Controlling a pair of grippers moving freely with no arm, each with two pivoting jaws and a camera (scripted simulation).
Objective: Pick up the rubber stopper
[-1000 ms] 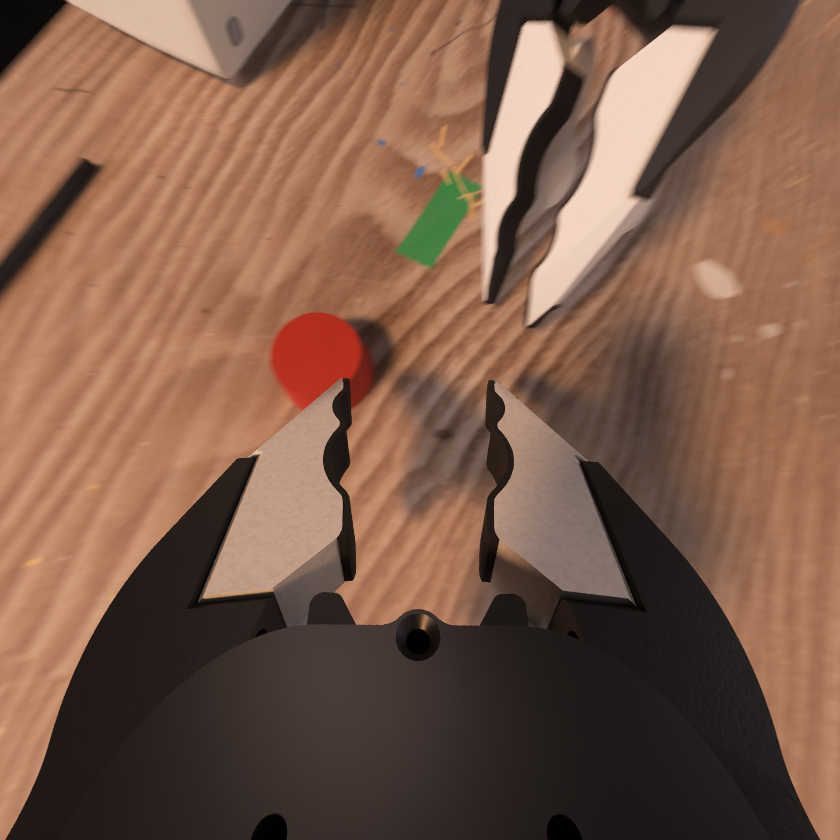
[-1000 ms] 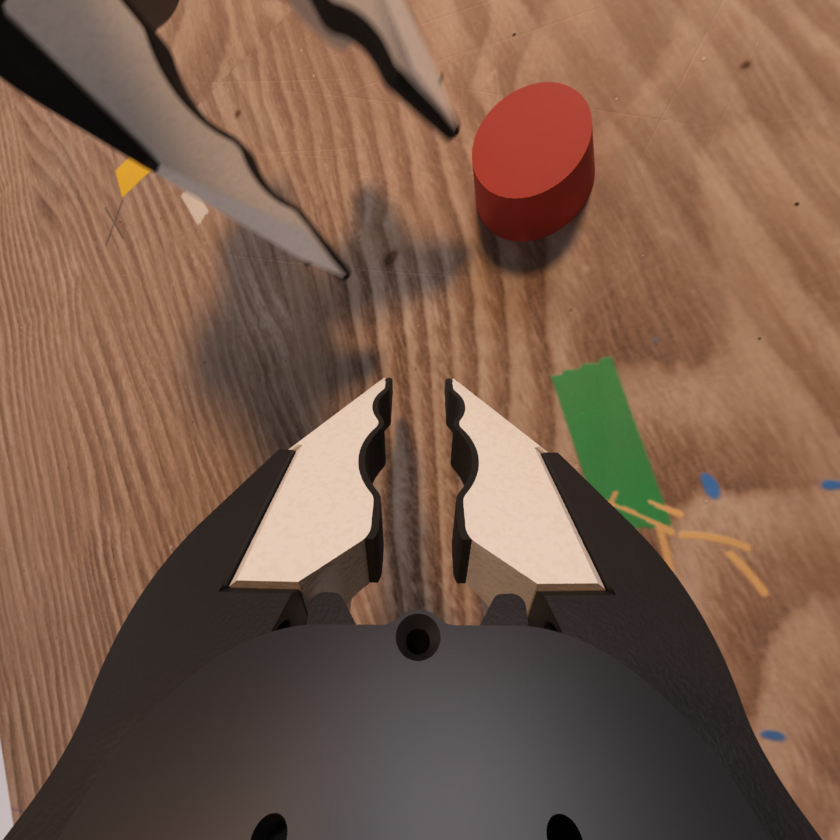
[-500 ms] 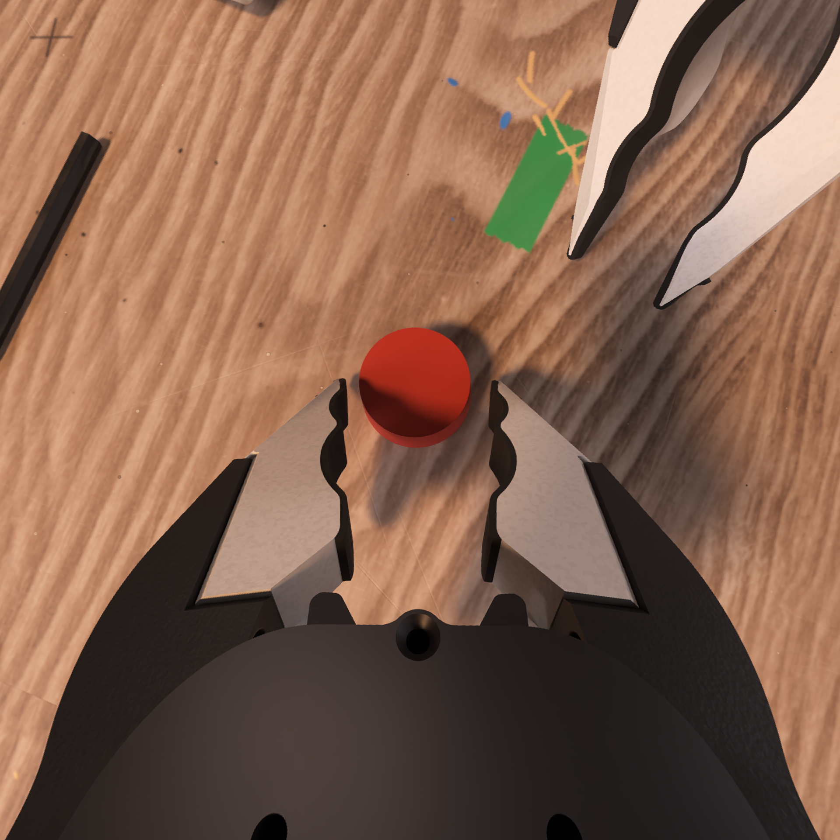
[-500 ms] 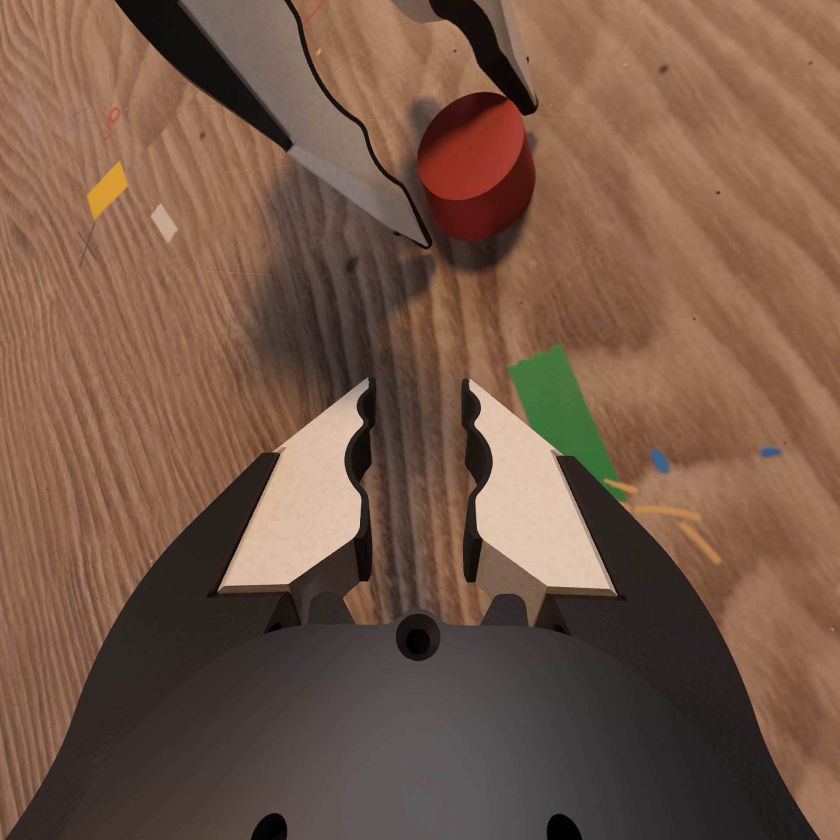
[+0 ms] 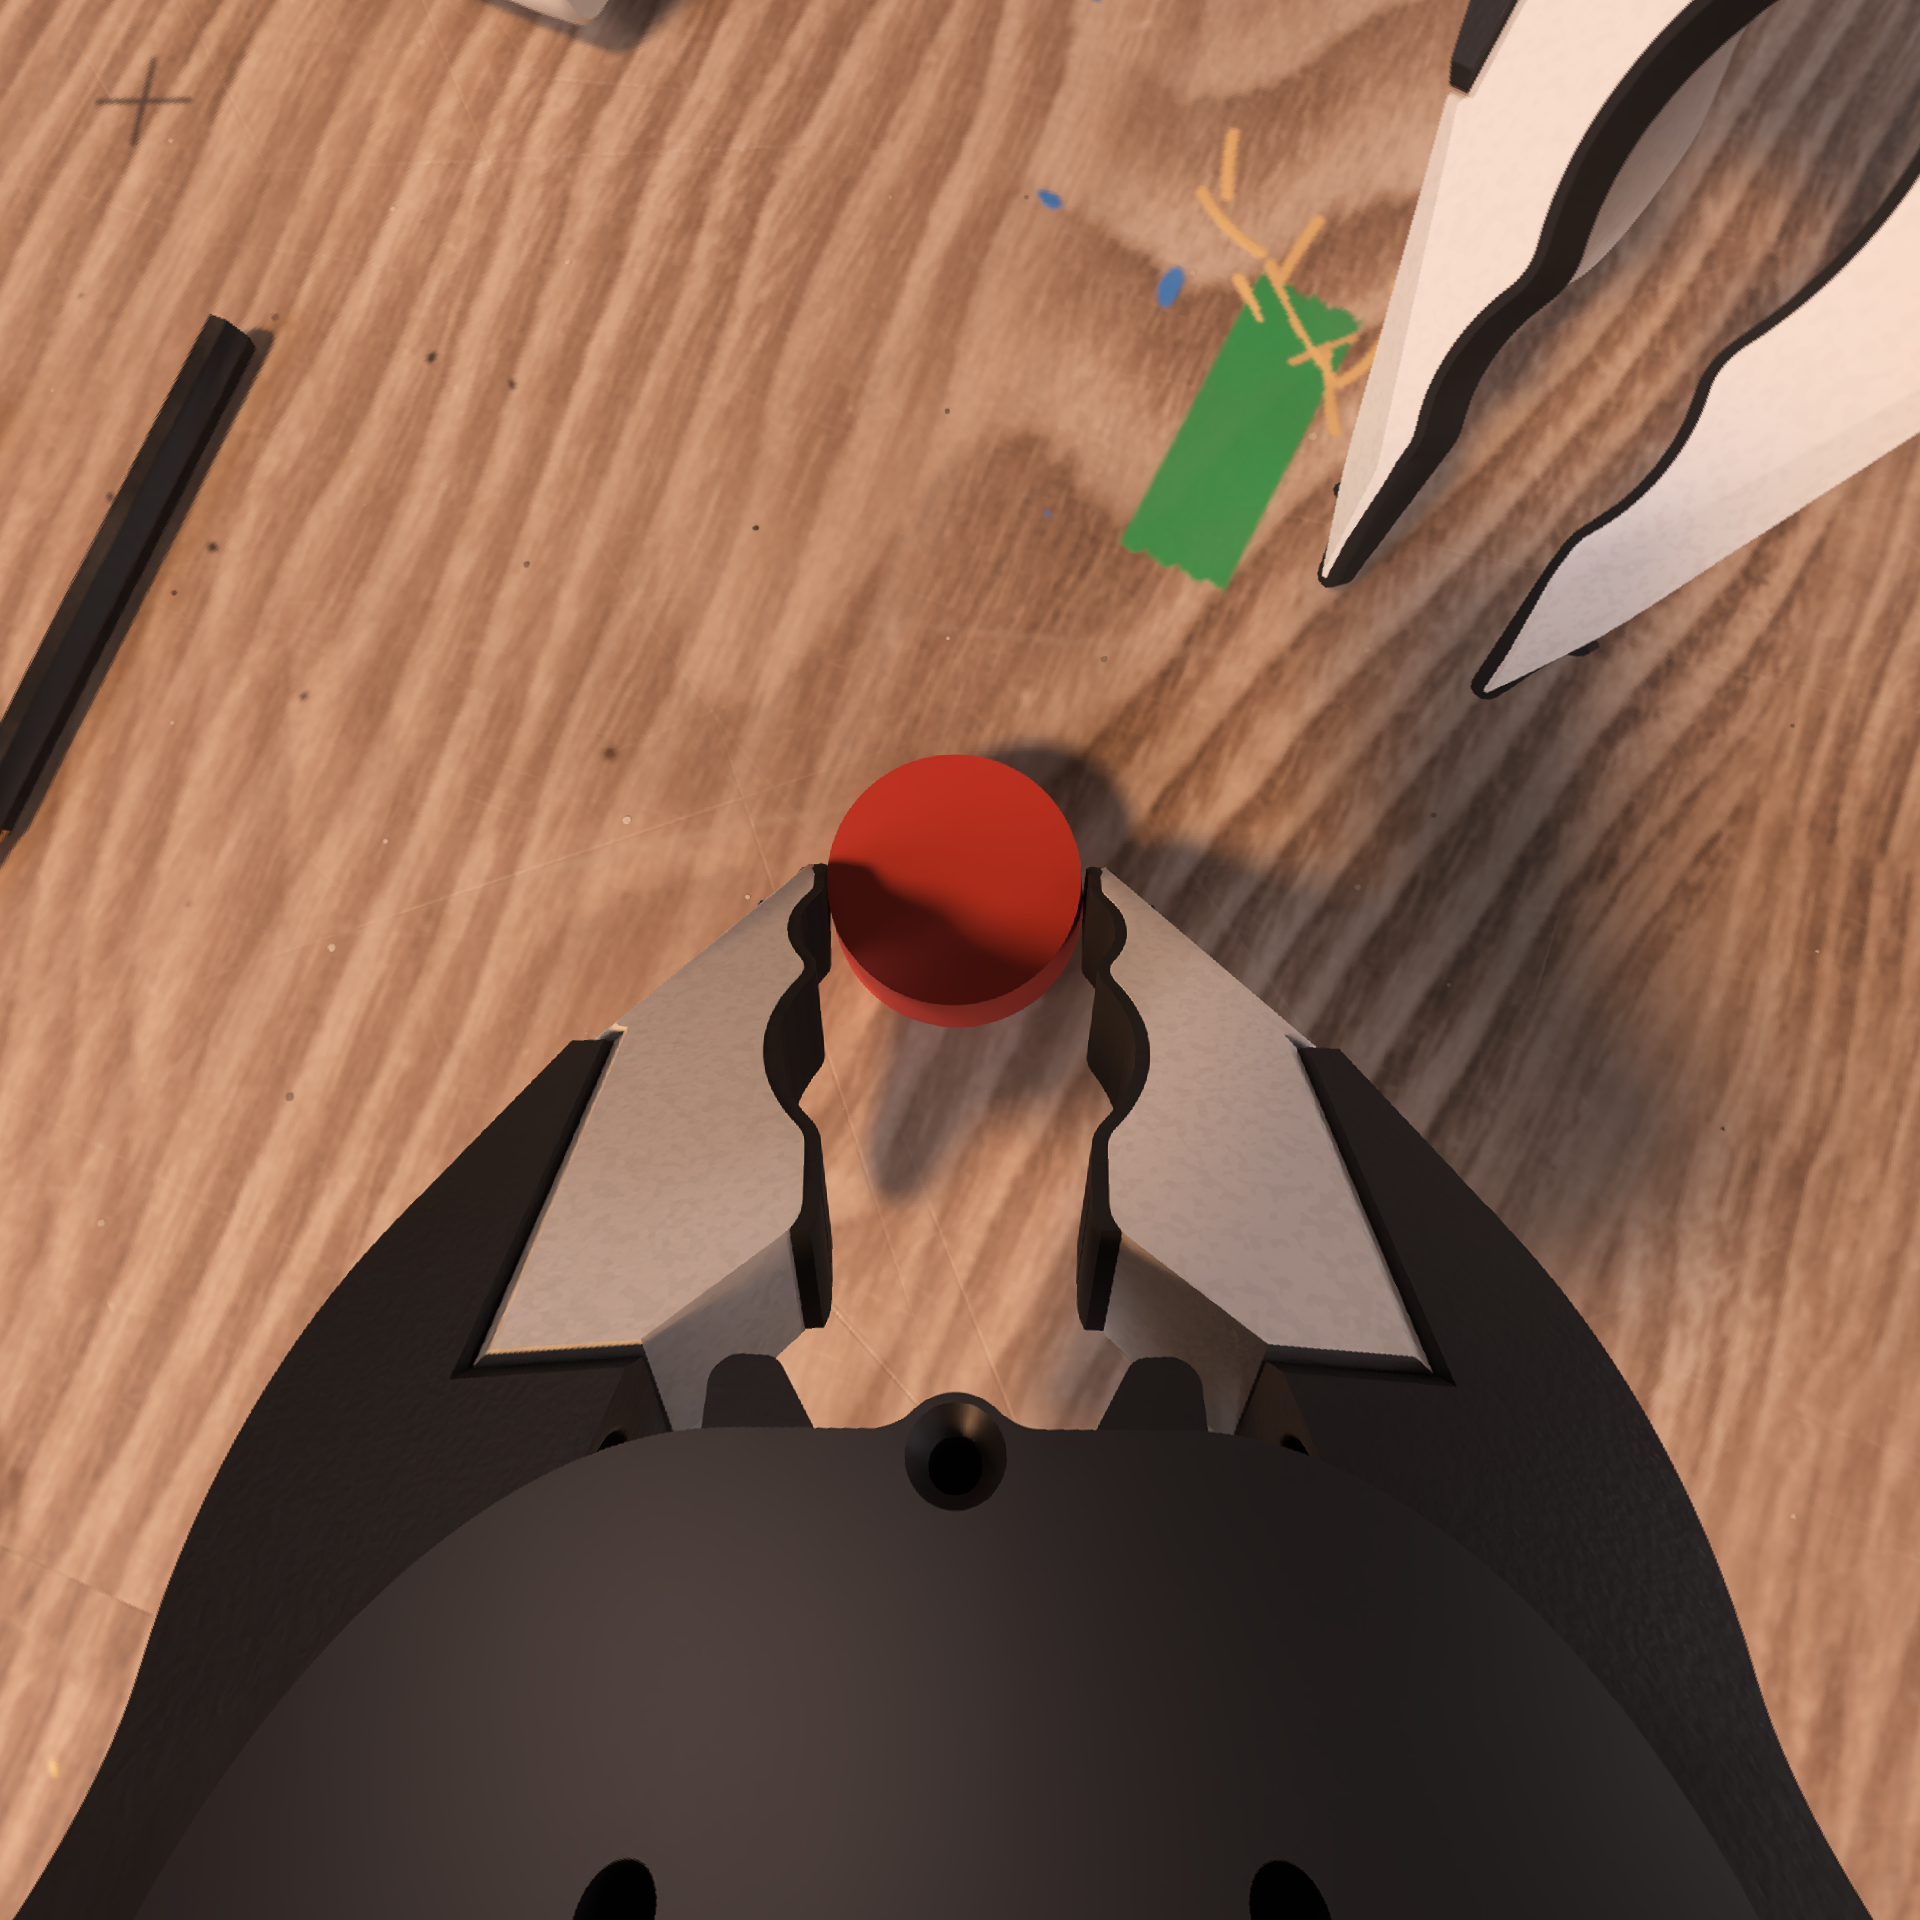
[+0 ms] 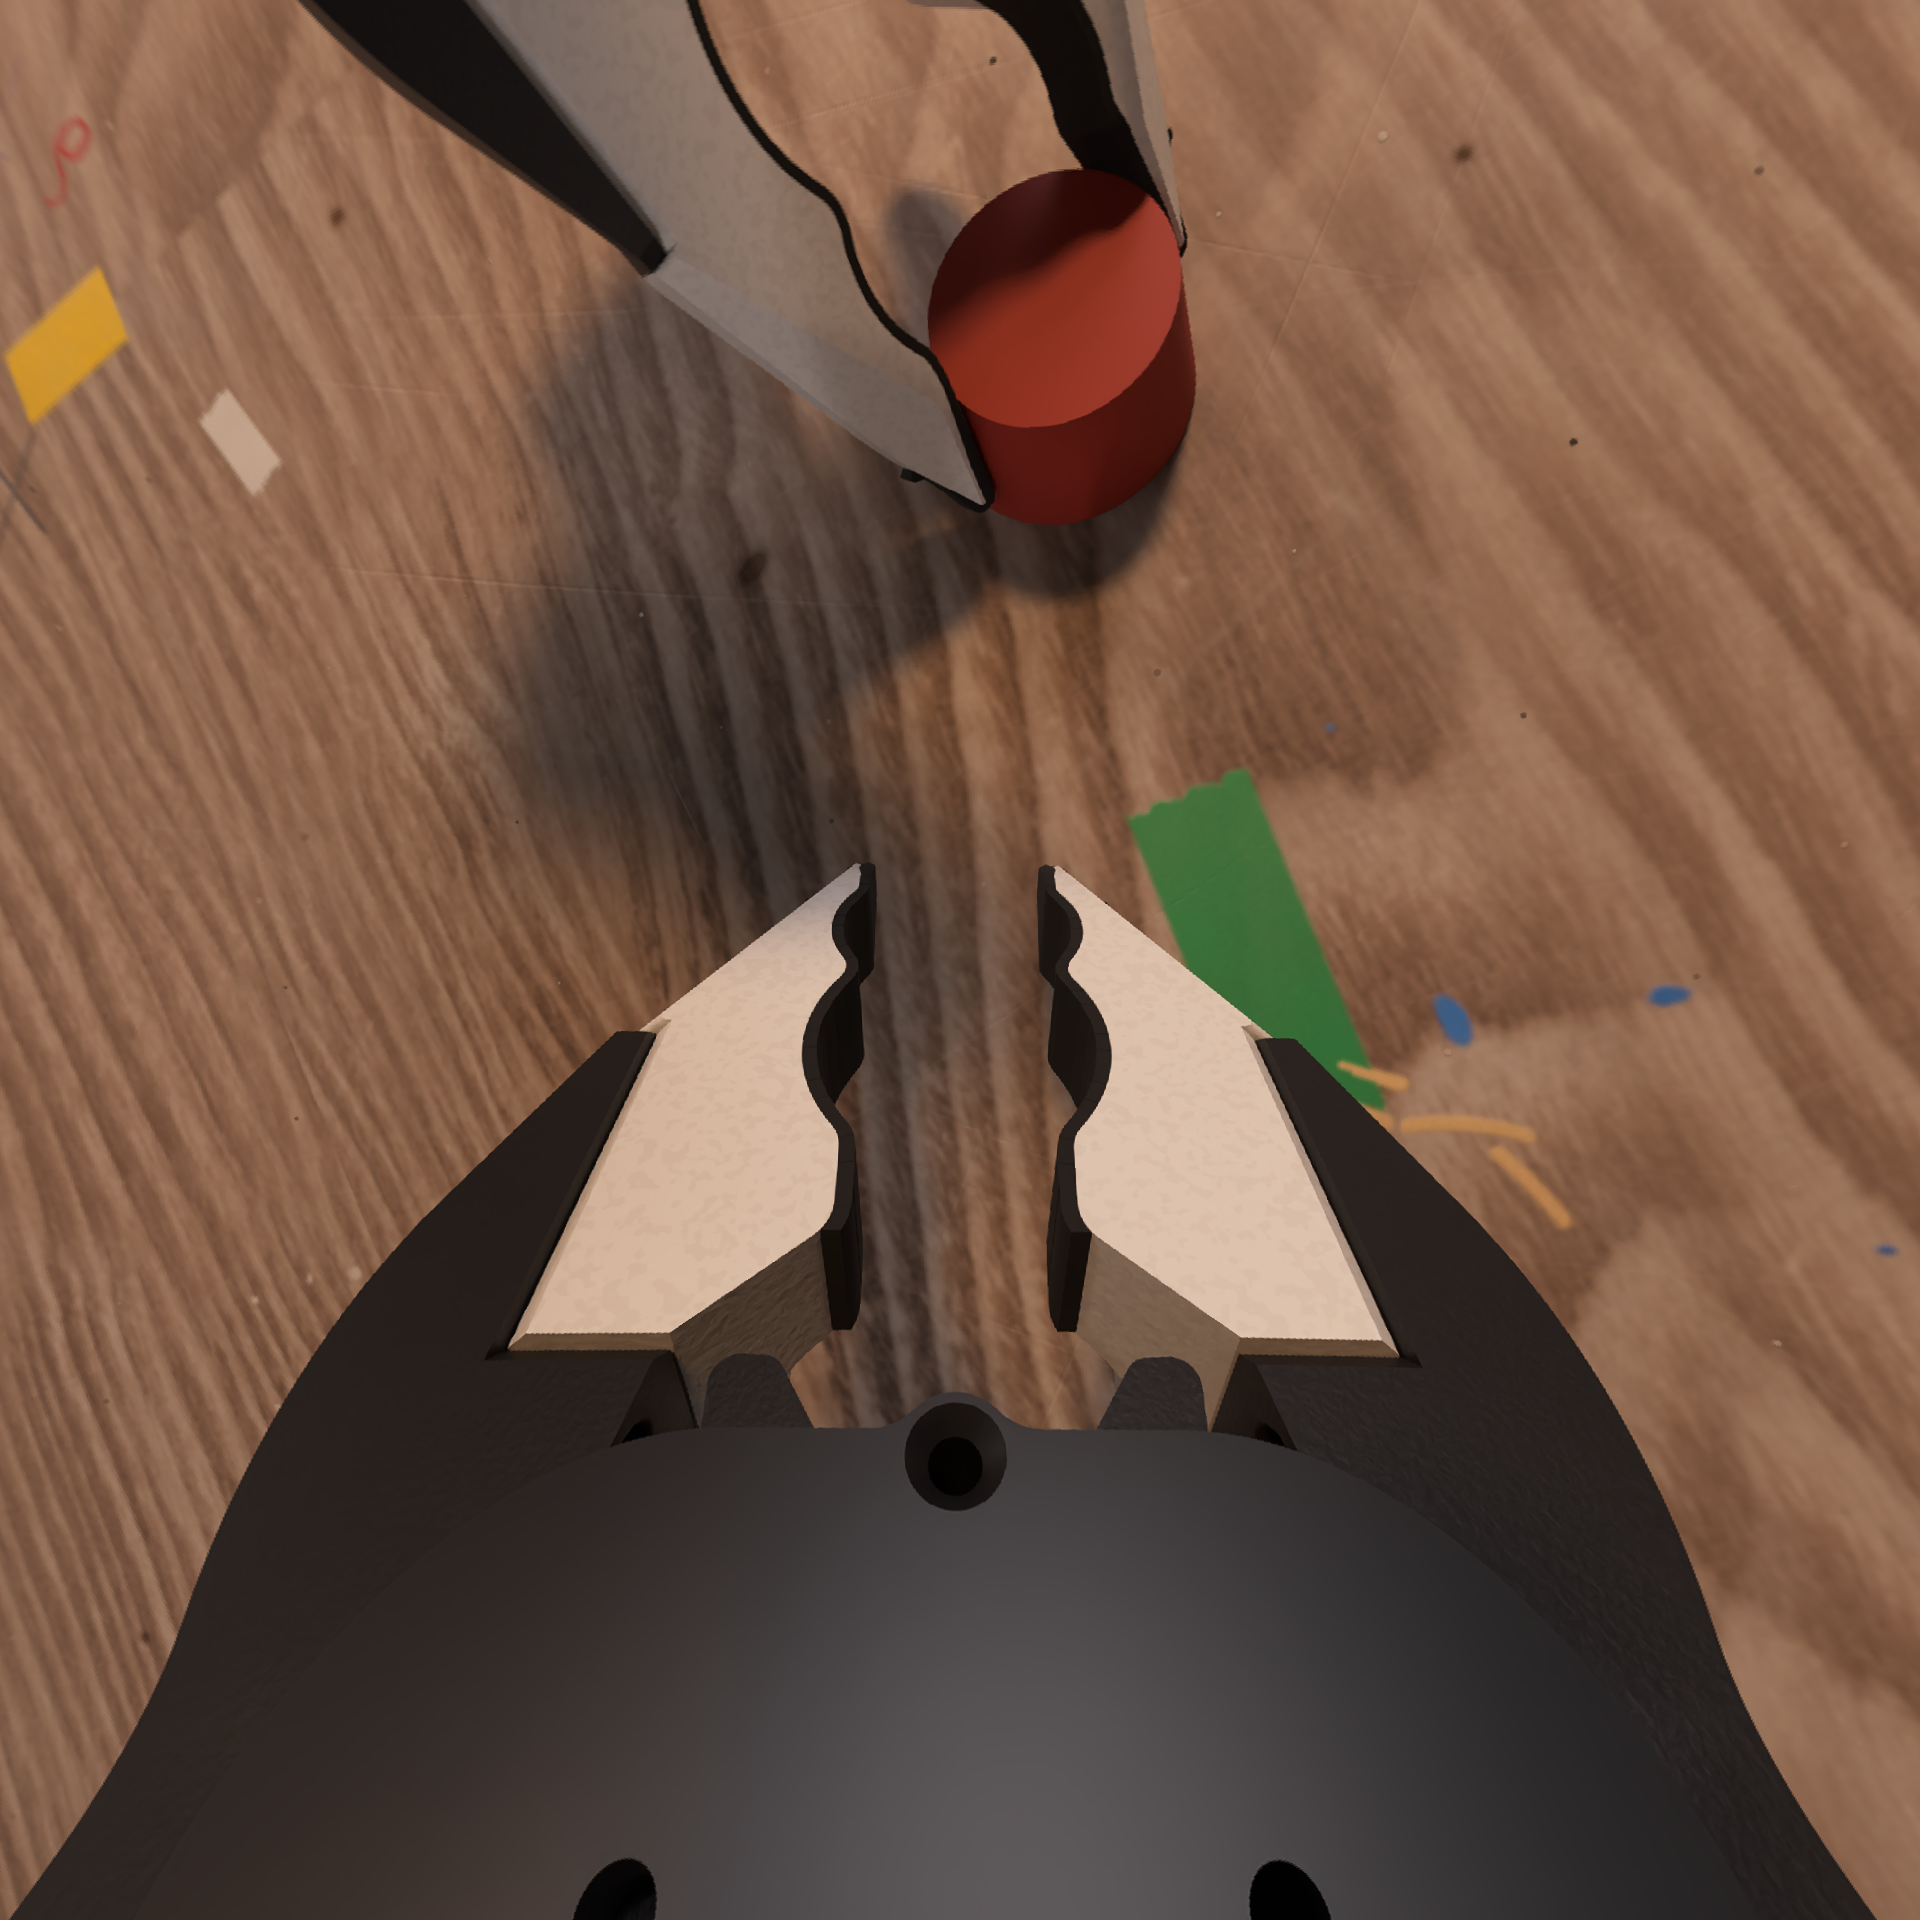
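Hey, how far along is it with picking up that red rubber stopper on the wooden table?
Done: the left hand-held gripper is lined up, with the rubber stopper between its fingertips. In hand: the grasp; both tips sit against the stopper's sides, though a firm squeeze cannot be confirmed. Left: the lift; the stopper's base looks to be on the wooden table. The right hand-held gripper is open and empty, beside the green tape.

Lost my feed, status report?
Left gripper closed on red rubber stopper, stopper on the table. Right gripper open, empty, clear. Nothing obstructing.

Matt red rubber stopper (image 5: 954,883) on a grained wooden table (image 5: 520,623); green strip (image 5: 1226,447) looks flat, papery.
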